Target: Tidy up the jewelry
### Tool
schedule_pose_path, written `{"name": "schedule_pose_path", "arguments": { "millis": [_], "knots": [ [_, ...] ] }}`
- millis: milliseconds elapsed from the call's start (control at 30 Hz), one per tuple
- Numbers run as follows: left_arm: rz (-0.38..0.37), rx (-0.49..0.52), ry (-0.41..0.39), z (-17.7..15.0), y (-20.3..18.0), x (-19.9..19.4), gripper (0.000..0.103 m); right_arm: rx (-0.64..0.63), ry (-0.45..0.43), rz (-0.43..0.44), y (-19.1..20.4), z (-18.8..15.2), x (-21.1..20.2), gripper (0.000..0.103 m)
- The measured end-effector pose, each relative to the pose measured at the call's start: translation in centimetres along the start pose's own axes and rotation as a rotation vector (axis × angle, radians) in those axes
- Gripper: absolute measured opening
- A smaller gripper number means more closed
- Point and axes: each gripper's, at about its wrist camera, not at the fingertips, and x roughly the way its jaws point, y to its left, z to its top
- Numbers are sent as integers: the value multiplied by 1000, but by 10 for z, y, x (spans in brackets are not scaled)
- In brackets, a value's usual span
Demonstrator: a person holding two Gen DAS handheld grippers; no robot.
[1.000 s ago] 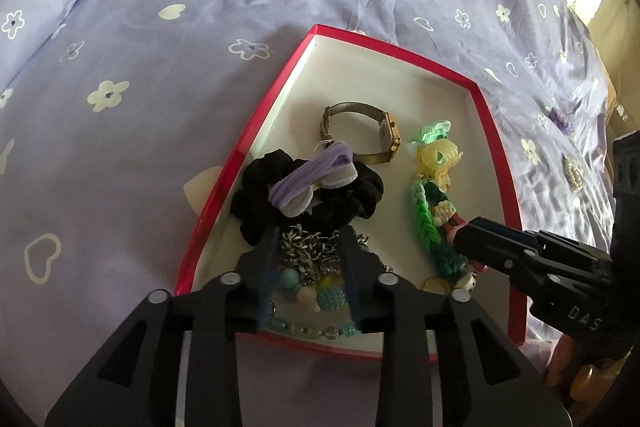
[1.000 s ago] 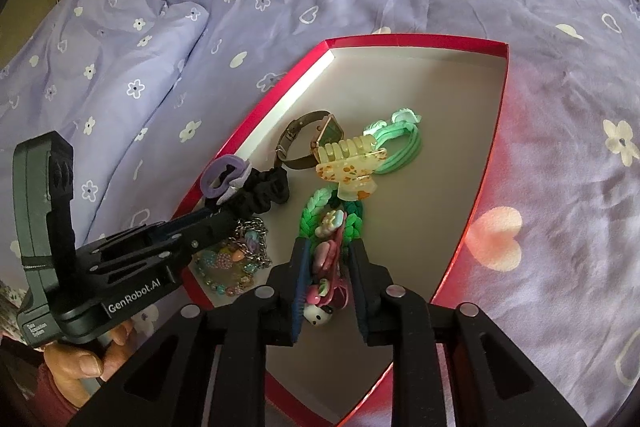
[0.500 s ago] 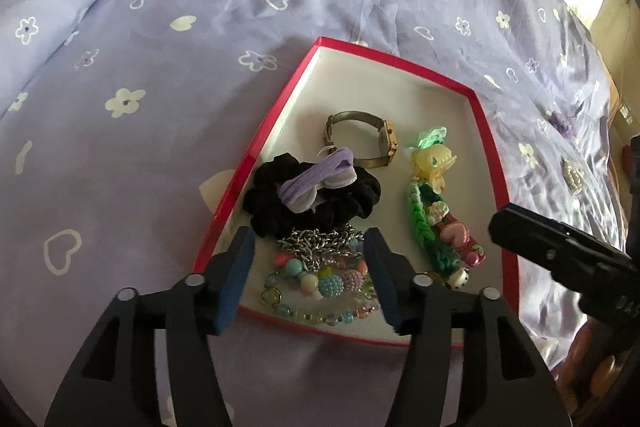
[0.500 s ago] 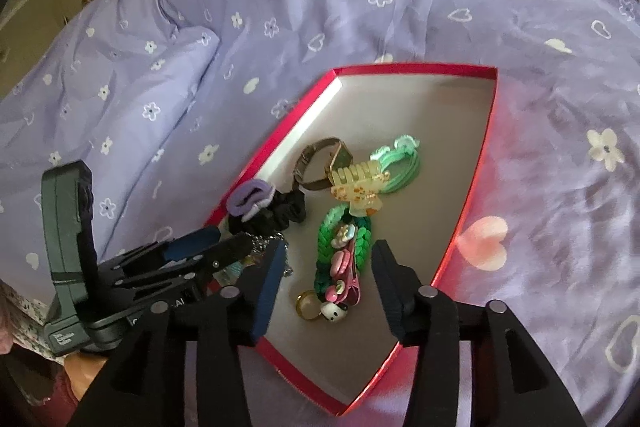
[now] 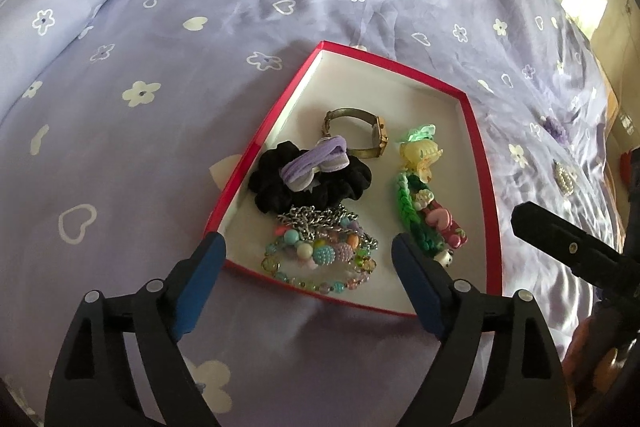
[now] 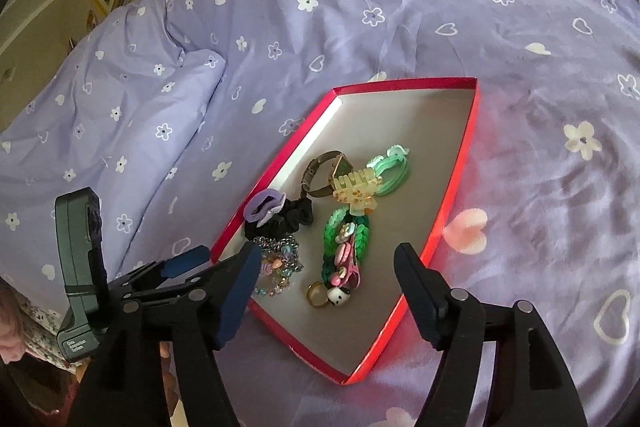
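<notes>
A red-rimmed shallow box [image 5: 276, 115] [image 6: 460, 163] lies on the bed. In it are a brass watch [image 5: 356, 135], a black scrunchie [image 5: 276, 187] with a purple clip [image 5: 316, 167], a beaded bracelet and chain [image 5: 320, 247], a yellow claw clip [image 5: 420, 155], a green braided band [image 5: 408, 211], a pink hair clip [image 5: 444, 227] and a ring [image 6: 318, 293]. My left gripper [image 5: 308, 251] is open and empty above the box's near edge. My right gripper [image 6: 326, 265] is open and empty, above the near end of the box.
The box sits on a lilac bedsheet [image 5: 200, 7] with white flowers and hearts. A folded duvet [image 6: 120, 115] rises at the left. A pearl hair piece [image 5: 564, 179] and a purple item [image 5: 554, 127] lie on the sheet at the right.
Both grippers opened, letting go of the beaded bracelet and the pink hair clip in the box, and pulled back and up from it.
</notes>
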Motion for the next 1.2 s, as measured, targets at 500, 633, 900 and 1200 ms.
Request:
{"name": "schedule_pose_path", "arguments": {
  "millis": [500, 633, 900, 1200],
  "knots": [
    [64, -12, -52, -26, -2, -35, 93, -19, -53, 16, 0, -28, -23, 86],
    [83, 1, -68, -35, -6, -47, 93, -52, -79, 2, 3, -40, -34, 88],
    [104, 12, -94, -51, -12, -64, 97, -119, -119, -38, 16, -51, -53, 92],
    [124, 74, -169, -52, -25, -98, 98, -223, -140, -80, 34, -48, -83, 97]
  ]
}}
